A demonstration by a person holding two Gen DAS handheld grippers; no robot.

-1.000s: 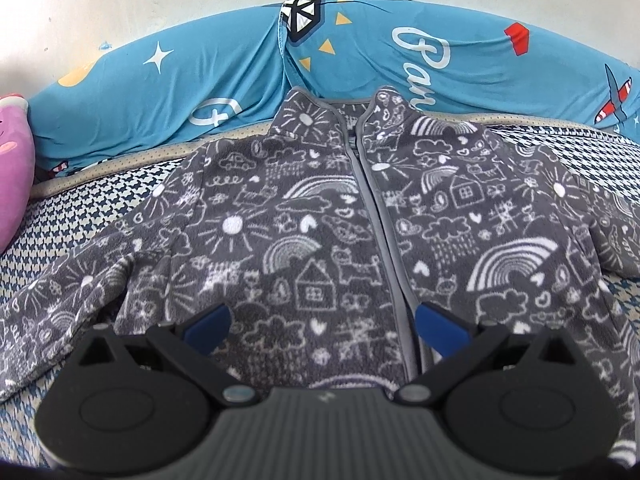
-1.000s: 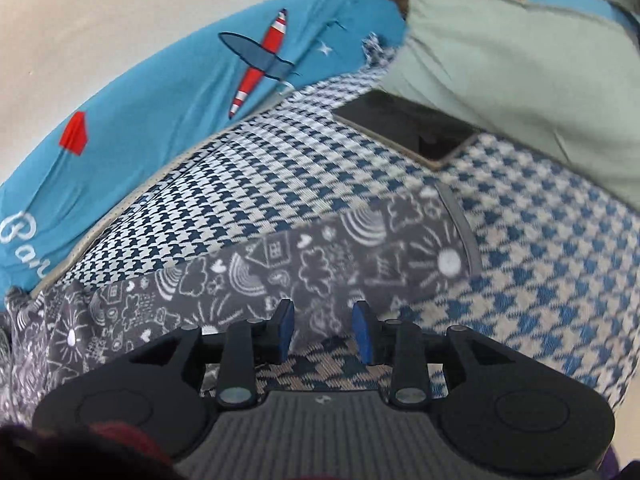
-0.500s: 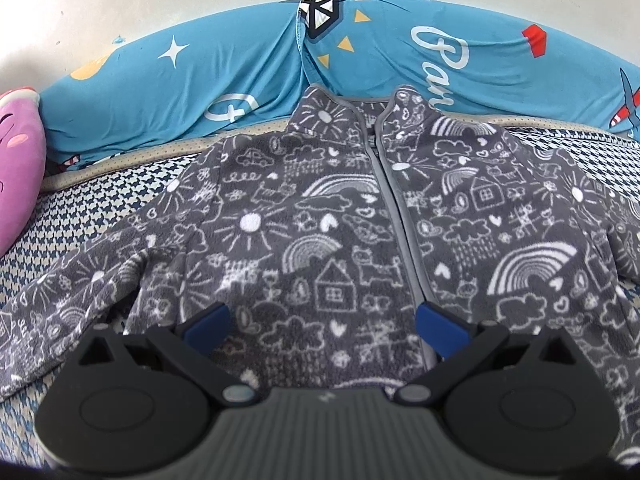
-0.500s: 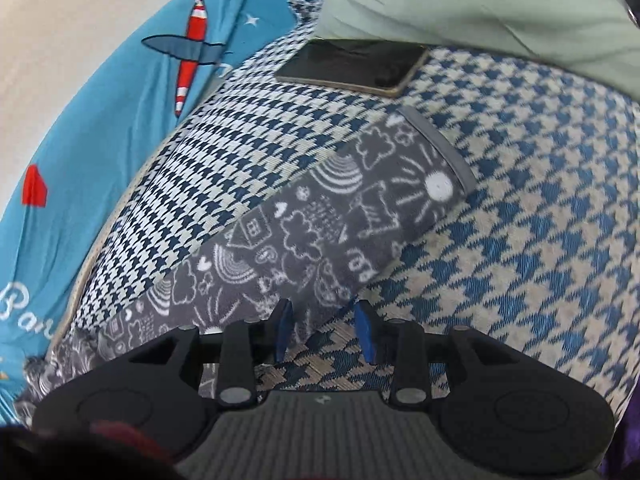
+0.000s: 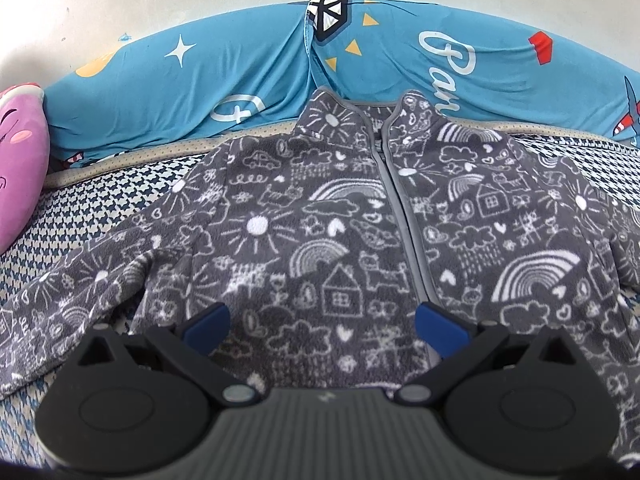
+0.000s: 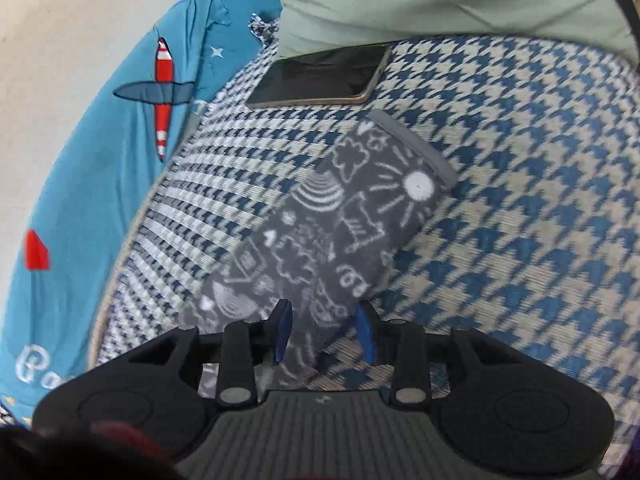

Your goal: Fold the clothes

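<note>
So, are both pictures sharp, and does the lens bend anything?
Left wrist view: sharp and evenly lit; the fisheye bows the blue cushion behind the jacket into an arch. Right wrist view: softer, with motion smear on the checked cover left of the sleeve; the phone reflects dimly.

Both wrist views steeply down, close over jacket.

Home bedroom: houndstooth bed cover, blue cartoon pillows, phone.
</note>
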